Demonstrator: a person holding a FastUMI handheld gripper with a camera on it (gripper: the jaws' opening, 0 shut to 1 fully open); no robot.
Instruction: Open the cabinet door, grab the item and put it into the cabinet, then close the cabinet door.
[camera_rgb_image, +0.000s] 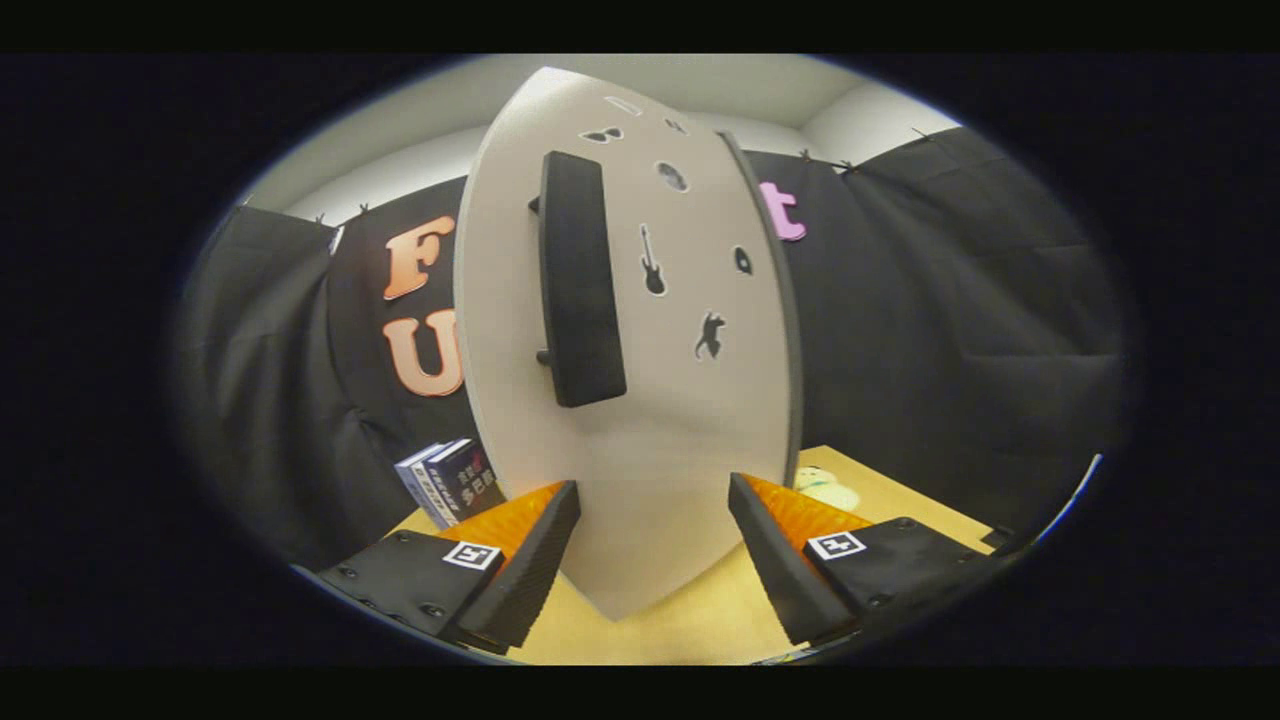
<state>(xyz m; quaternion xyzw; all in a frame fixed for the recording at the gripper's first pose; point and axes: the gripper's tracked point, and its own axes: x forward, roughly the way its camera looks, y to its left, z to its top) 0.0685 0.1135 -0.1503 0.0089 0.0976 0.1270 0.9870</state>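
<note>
Cabinet door (640, 420) dead ahead of hand-held gripper (655, 545), close up, looks shut. White rigid panel with small black stickers; dark bar handle (578, 275) mounted vertically at 11 o'clock from the fingers, standing off the panel on 2 posts. Fingers spread wide, holding nothing, door face showing through the gap between them.

Handling guess: door stiff, hinged, probably light; smooth face gives no purchase, so handle is the only sensible grab point. Bar looks padded or matte, likely decent friction. Clamp across the bar mid-length, then swing, not a straight pull. Hinge side not confirmed; handle sits nearer the door's 9 o'clock edge, so hinges likely along the 3 o'clock edge.

Item to stow: probably the pale soft-looking thing (825, 488) on the table (700, 625), at 1 o'clock just beyond the right finger, partly hidden behind the door edge. Looks plush, so light, squashy, not fragile; too little visible to pick a grasp spot. Books (450, 480) standing at 10 o'clock beyond the left finger, beside the cabinet.
</note>
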